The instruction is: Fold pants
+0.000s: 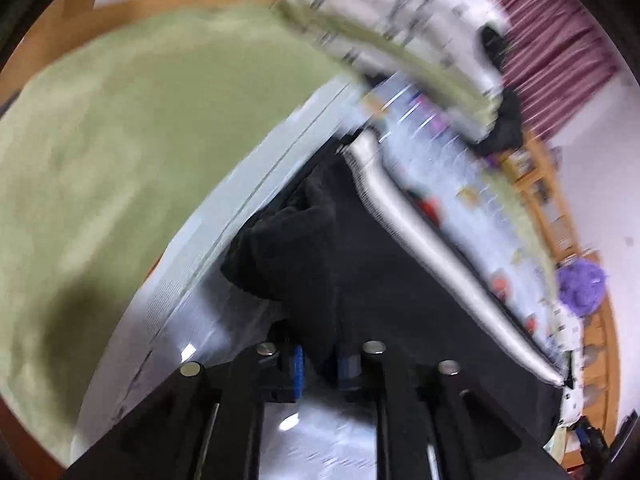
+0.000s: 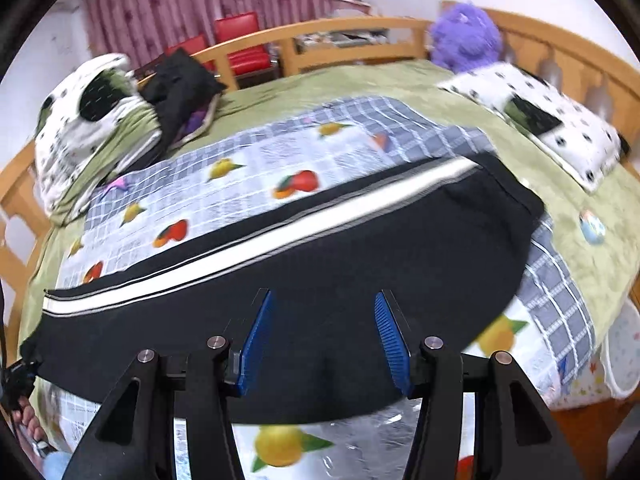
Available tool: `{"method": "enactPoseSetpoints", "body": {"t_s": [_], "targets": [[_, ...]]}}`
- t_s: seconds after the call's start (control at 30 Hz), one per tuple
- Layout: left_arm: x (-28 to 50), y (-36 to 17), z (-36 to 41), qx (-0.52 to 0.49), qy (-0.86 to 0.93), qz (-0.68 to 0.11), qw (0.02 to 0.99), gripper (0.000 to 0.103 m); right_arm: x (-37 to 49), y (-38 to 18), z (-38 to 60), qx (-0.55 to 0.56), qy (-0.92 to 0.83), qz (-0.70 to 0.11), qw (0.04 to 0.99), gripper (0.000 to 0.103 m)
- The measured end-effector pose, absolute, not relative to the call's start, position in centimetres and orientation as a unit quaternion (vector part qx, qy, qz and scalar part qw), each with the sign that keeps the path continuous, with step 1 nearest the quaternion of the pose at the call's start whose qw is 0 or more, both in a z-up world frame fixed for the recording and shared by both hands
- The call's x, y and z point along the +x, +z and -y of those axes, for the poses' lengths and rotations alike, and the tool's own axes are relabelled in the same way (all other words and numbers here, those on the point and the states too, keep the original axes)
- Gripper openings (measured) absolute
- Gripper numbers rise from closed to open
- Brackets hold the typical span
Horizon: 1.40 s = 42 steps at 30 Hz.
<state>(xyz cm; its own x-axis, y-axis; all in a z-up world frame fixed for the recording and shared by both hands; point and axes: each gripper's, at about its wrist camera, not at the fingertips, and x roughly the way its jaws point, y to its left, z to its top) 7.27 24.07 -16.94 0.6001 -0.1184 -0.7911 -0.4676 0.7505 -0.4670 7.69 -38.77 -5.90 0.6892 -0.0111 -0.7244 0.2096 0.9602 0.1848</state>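
Note:
Black pants [image 2: 320,264] with a white side stripe [image 2: 256,240] lie flat across a fruit-print sheet [image 2: 248,184] on the bed. My right gripper [image 2: 324,340] is open, its blue pads [image 2: 258,340] spread just above the near edge of the pants, holding nothing. In the blurred left wrist view my left gripper [image 1: 320,356] is shut on a bunched fold of the black pants [image 1: 296,248], with the white stripe [image 1: 420,248] running off to the right.
A green bedspread [image 1: 100,140] covers the bed inside a wooden frame [image 2: 360,28]. White spotted pillows [image 2: 560,120] and a purple plush [image 2: 466,36] sit at the far right, a rolled quilt [image 2: 88,128] and dark clothes [image 2: 180,84] at the far left.

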Motion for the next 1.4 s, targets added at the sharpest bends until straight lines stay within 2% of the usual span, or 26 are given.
{"method": "enactPoseSetpoints", "body": {"t_s": [0.03, 0.1, 0.23, 0.3, 0.47, 0.63, 0.77, 0.97, 1.17, 1.4], "targets": [[7.0, -17.5, -24.4, -0.337, 0.117, -0.458, 0.814, 0.022, 7.9, -6.0, 38.2, 0.125, -0.057, -0.391, 0.91, 0.052], [5.9, -16.8, -24.6, -0.33, 0.121, -0.455, 0.818, 0.028, 8.4, -6.4, 37.1, 0.131, -0.039, -0.398, 0.907, 0.052], [4.3, -12.0, -23.6, -0.264, 0.133, -0.429, 0.854, 0.049, 9.3, -6.7, 35.3, 0.133, -0.017, -0.387, 0.912, 0.052], [4.9, -9.9, -22.7, -0.242, 0.123, -0.421, 0.865, 0.053, 10.2, -6.6, 34.4, 0.123, -0.011, -0.381, 0.916, 0.052], [8.9, -5.3, -19.7, -0.208, 0.103, -0.383, 0.894, 0.053, 14.0, -4.9, 33.0, 0.101, -0.035, -0.357, 0.928, 0.052], [16.0, -4.0, -18.0, -0.205, 0.101, -0.375, 0.898, 0.053, 19.3, -2.2, 31.1, 0.106, 0.008, -0.358, 0.928, 0.052], [19.6, -5.0, -18.6, -0.188, 0.116, -0.382, 0.897, 0.053, 22.3, -2.0, 29.6, 0.095, 0.016, -0.345, 0.933, 0.055], [21.7, -8.1, -20.9, -0.169, 0.134, -0.393, 0.894, 0.053, 25.2, -5.4, 29.5, 0.057, 0.008, -0.344, 0.937, 0.055], [21.4, -12.4, -24.3, -0.248, 0.131, -0.426, 0.86, 0.052, 25.9, -9.3, 32.9, 0.061, -0.026, -0.369, 0.927, 0.055], [22.0, -15.1, -24.8, -0.238, 0.126, -0.437, 0.858, 0.051, 26.6, -11.9, 34.4, 0.042, -0.045, -0.396, 0.916, 0.055]]}}
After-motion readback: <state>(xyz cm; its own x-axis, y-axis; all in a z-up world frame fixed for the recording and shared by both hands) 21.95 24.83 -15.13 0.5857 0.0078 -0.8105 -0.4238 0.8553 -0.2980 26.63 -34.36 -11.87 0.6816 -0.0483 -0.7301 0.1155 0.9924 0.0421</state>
